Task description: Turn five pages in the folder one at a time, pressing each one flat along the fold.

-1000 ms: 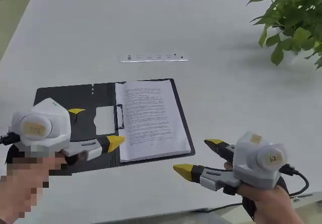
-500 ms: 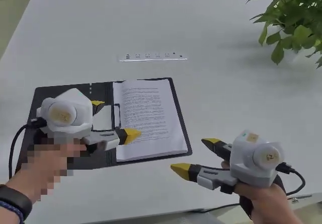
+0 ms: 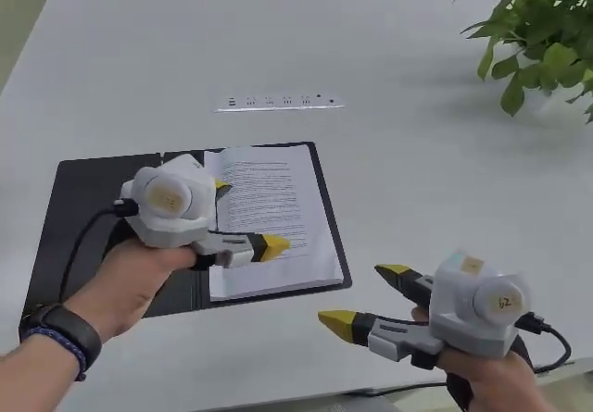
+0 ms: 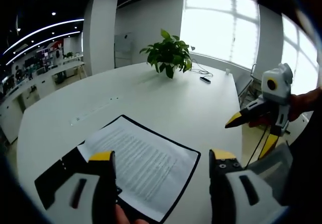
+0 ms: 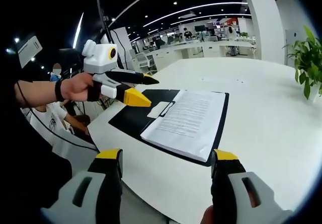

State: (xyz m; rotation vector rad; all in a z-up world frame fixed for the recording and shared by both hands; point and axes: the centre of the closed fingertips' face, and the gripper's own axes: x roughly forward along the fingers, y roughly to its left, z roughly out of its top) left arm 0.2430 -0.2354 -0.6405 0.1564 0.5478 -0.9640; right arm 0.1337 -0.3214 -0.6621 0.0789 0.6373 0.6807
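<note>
Head view: the folder (image 3: 79, 213) lies open on the table (image 3: 417, 153), black inner cover to the left, page stack (image 3: 283, 199) on the right half. The left claw (image 3: 248, 216) has come in from the folder's left edge over the last second and now hangs above the left side of the pages, near the fold, jaws apart and empty. The right claw (image 3: 363, 295) has hardly shifted. It sits near the front table edge, off the folder's lower right corner, jaws spread and empty. The socket strip (image 3: 278, 104) and plant (image 3: 542, 42) are unchanged.

Left gripper view: the left claw (image 4: 162, 156) is wide open, with the pages (image 4: 146, 156) between and below the jaws and the black folder (image 4: 53, 181) at lower left. I can't tell if it touches the paper. The right claw (image 4: 251, 133) is in view at right, open.

Right gripper view: the right claw (image 5: 166, 155) is open and aimed at the near edge of the folder (image 5: 133, 118). The pages (image 5: 188, 116) lie flat with no sheet lifted. The left claw (image 5: 144, 89) hovers over the clip (image 5: 163, 108) side.

Judgement: this is an approach step, no page turned yet. The left claw likely goes to hold or press at the fold.
</note>
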